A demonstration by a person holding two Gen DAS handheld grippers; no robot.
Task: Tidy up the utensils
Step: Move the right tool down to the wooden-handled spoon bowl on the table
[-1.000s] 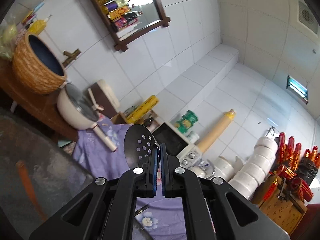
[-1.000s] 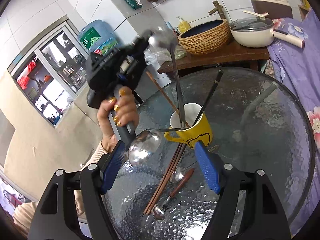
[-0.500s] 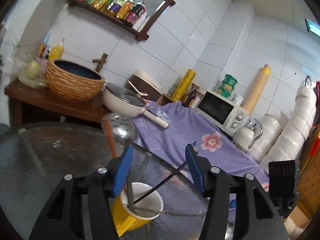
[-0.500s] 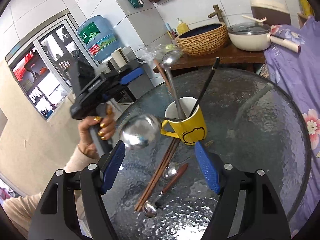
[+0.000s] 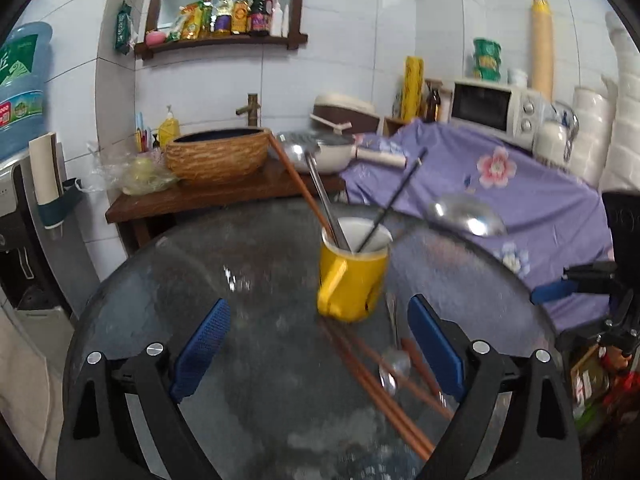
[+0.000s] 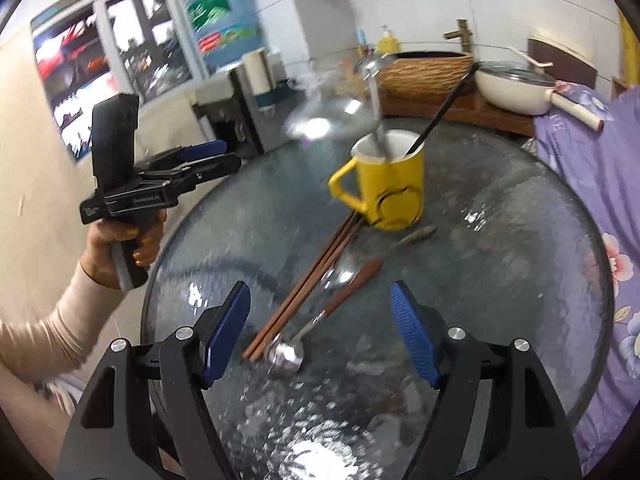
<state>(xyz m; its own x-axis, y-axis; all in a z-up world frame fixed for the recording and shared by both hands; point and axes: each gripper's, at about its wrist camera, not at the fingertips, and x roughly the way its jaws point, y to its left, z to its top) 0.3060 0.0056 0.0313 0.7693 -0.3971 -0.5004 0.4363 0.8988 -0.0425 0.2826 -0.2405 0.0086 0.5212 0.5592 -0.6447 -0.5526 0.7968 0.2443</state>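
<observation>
A yellow mug (image 5: 352, 276) (image 6: 384, 188) stands on the round glass table (image 5: 200, 280) (image 6: 500, 240). It holds a slotted ladle (image 5: 316, 176), a steel ladle (image 5: 466, 216), a black-handled utensil (image 5: 396, 196) and a wooden handle. In front of the mug lie brown chopsticks (image 6: 304, 288) (image 5: 372, 380) and two spoons (image 6: 286, 356) (image 5: 394, 366). My left gripper (image 5: 320, 344) (image 6: 224, 156) is back from the mug, its jaws opening with nothing between them. My right gripper (image 6: 320, 334) hangs open low over the chopsticks and spoons, apart from them.
Behind the table a wooden bench carries a woven basin (image 5: 218, 154) and a lidded pan (image 6: 516, 86). A purple flowered cloth (image 5: 500, 184) covers the unit on the right, with a microwave (image 5: 496, 110). A water dispenser (image 6: 224, 52) stands at the left.
My left gripper let go of the slotted ladle, which now stands in the mug, and drew back with jaws wide. My right gripper sank toward the utensils on the table.
</observation>
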